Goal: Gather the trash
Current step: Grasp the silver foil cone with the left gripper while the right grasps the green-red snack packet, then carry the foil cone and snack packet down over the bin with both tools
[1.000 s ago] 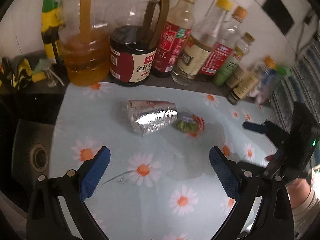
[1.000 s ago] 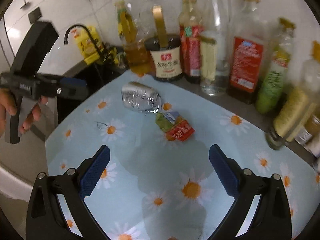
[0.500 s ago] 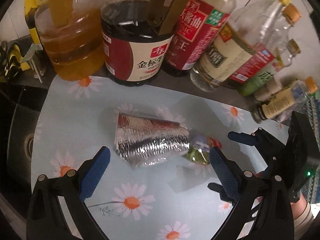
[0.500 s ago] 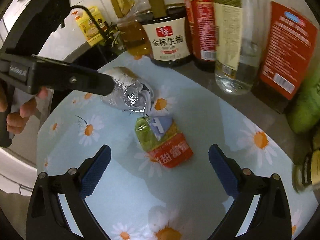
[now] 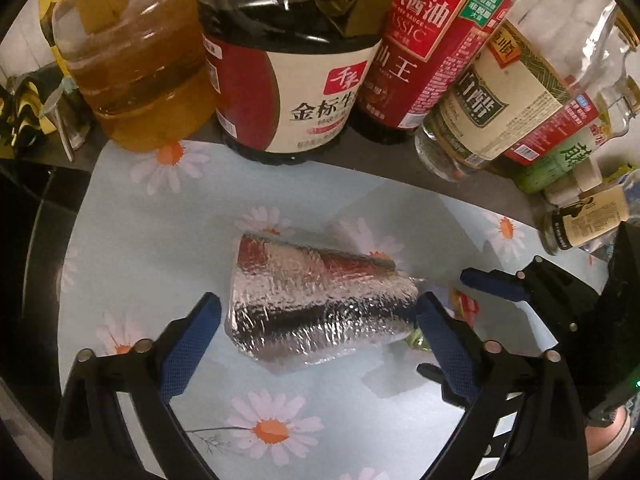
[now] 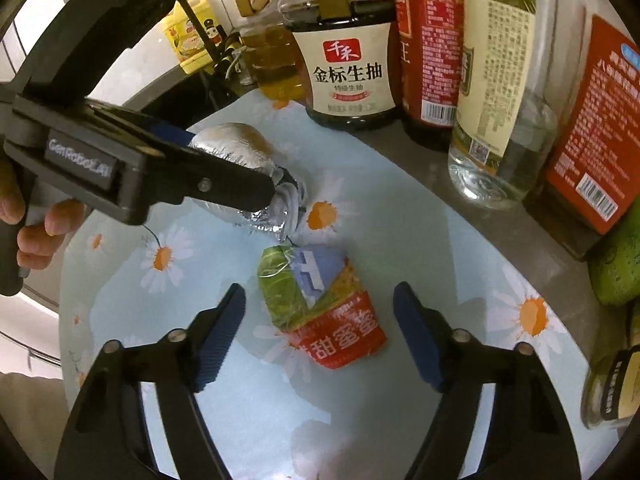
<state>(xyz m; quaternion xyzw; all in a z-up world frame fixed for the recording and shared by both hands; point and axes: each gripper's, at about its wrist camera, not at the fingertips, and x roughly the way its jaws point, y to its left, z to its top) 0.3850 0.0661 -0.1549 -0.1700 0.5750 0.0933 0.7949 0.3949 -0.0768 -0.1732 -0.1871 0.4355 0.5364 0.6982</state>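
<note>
A crumpled silver foil bag point(image 5: 316, 300) lies on its side on the daisy-print mat point(image 5: 160, 220). My left gripper point(image 5: 316, 340) is open with a blue pad on each side of the bag, not touching it. The bag also shows in the right wrist view point(image 6: 256, 176), partly behind the left gripper's body. A green, blue and red snack wrapper point(image 6: 320, 312) lies flat just right of the bag. My right gripper point(image 6: 320, 340) is open around the wrapper, pads apart from it. In the left wrist view only a sliver of the wrapper point(image 5: 464, 304) shows.
A row of bottles stands along the back: an oil jug point(image 5: 136, 68), a soy sauce jug point(image 5: 288, 72), a red-labelled bottle point(image 5: 424, 48), a vinegar bottle point(image 5: 488, 112) and small jars point(image 5: 580, 224). A dark sink point(image 5: 24, 240) lies left of the mat.
Both grippers have moved forward and down toward the mat. The left one now straddles the foil bag and the right one straddles the wrapper. Both stay open.
</note>
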